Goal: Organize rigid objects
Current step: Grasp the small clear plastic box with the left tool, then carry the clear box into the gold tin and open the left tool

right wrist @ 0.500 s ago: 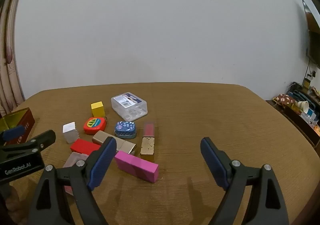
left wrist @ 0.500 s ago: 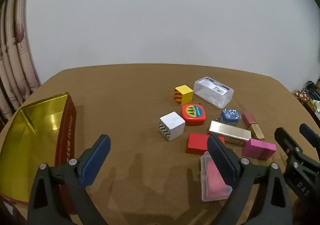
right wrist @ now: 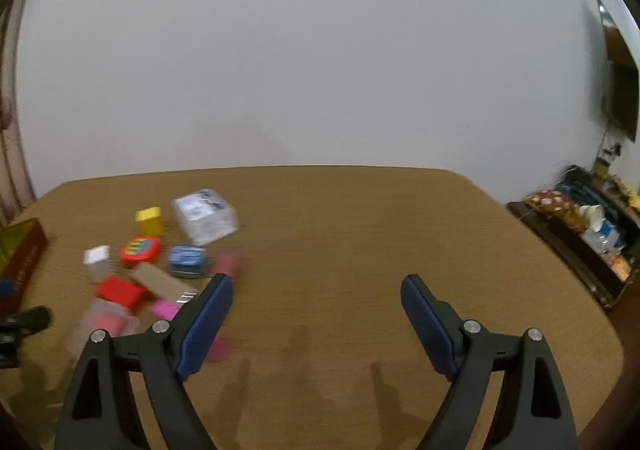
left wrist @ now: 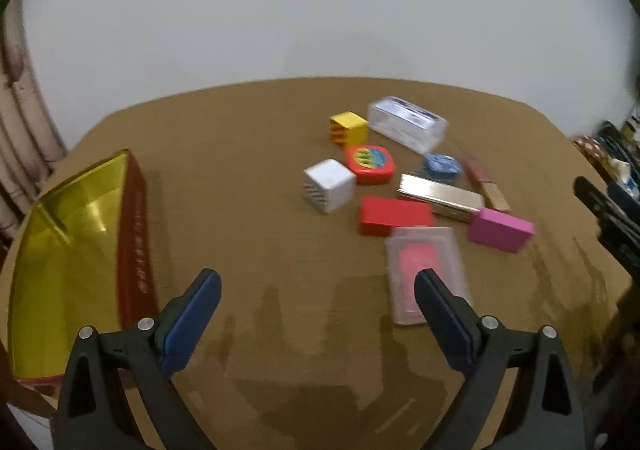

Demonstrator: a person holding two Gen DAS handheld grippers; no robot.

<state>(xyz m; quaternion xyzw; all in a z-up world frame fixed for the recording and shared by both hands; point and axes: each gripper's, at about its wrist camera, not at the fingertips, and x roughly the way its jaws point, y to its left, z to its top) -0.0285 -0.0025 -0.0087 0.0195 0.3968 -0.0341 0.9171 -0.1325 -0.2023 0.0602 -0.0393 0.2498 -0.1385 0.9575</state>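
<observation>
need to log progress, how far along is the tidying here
Done: nothing visible; the gold box looks empty. In hand: nothing; the left claw and right claw are both open over the table. Left: the whole pile, including the red block, pink block and white cube.

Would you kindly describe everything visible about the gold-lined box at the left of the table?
The box is a long open container, lidless, with a shiny gold-yellow lining and dark red outer walls; the long wall facing the objects carries blurred gold lettering. It looks like coated card or tin. It rests flat on the brown table at its left edge, apparently empty, apart from the cluster of objects. Neither gripper touches it.
</observation>
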